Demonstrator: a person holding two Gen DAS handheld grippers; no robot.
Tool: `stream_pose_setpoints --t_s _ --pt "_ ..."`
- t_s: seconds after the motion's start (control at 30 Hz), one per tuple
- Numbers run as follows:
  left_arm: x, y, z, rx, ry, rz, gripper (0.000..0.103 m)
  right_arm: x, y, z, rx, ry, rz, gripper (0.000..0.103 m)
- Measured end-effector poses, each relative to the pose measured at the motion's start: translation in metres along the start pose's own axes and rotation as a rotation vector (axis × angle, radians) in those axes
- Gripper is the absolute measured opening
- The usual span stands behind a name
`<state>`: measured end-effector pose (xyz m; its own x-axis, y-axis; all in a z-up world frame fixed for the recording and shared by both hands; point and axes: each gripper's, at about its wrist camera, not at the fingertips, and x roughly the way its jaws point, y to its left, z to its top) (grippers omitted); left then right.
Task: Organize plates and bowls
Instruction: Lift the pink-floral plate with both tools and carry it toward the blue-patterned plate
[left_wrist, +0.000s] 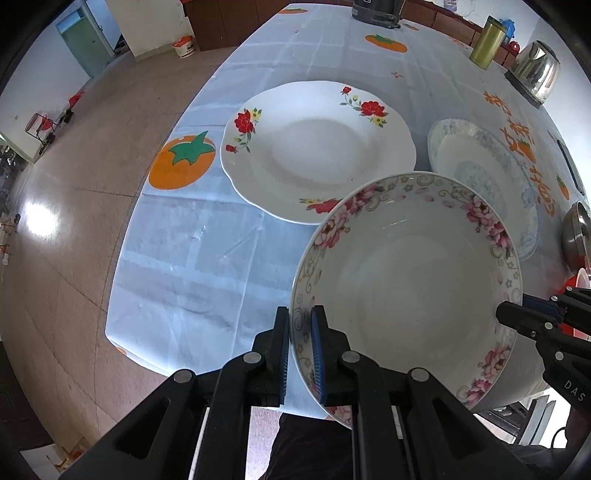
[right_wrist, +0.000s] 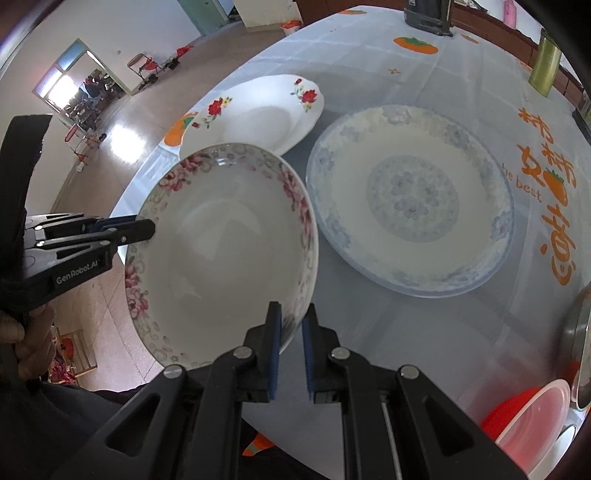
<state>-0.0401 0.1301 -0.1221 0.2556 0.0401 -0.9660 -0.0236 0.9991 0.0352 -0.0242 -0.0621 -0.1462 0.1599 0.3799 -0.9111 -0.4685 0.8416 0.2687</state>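
bowl (left_wrist: 410, 288) with the pink flower rim was held off the table (left_wrist: 192, 258), out past its near edge, pinched on opposite sides of its rim: the left gripper (left_wrist: 300, 350) clamped one side and the right gripper (right_wrist: 291, 350) clamped the other. it tilted a little, its open side toward both cameras. behind it on the cloth sat the red-flower plate (left_wrist: 317, 155) and, just beside that, the blue plate (right_wrist: 410, 199), which may have been a stack of two, though the edge was too blurred to tell.

the main risk was the grip itself: each pair of pads held only a thin strip of glazed rim, so if the two hands drifted apart or twisted unevenly the bowl could slip out or pivot and drop on the floor or table edge. setting it down too steeply on a plate could chip either piece.

the bowl's underside and foot were hidden, as was the table edge beneath it. a steel pot (left_wrist: 576, 236) and a red lidded tub (right_wrist: 532, 424) were cut off at the frame edges.
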Motion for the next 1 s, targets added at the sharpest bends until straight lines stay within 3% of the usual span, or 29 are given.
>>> stream_pose_setpoints --t_s 1.0 --pt "-0.027 -0.036 0.044 0.11 -0.101 -0.029 0.012 -0.051 -0.026 -0.001 0.061 -0.113 -0.06 0.011"
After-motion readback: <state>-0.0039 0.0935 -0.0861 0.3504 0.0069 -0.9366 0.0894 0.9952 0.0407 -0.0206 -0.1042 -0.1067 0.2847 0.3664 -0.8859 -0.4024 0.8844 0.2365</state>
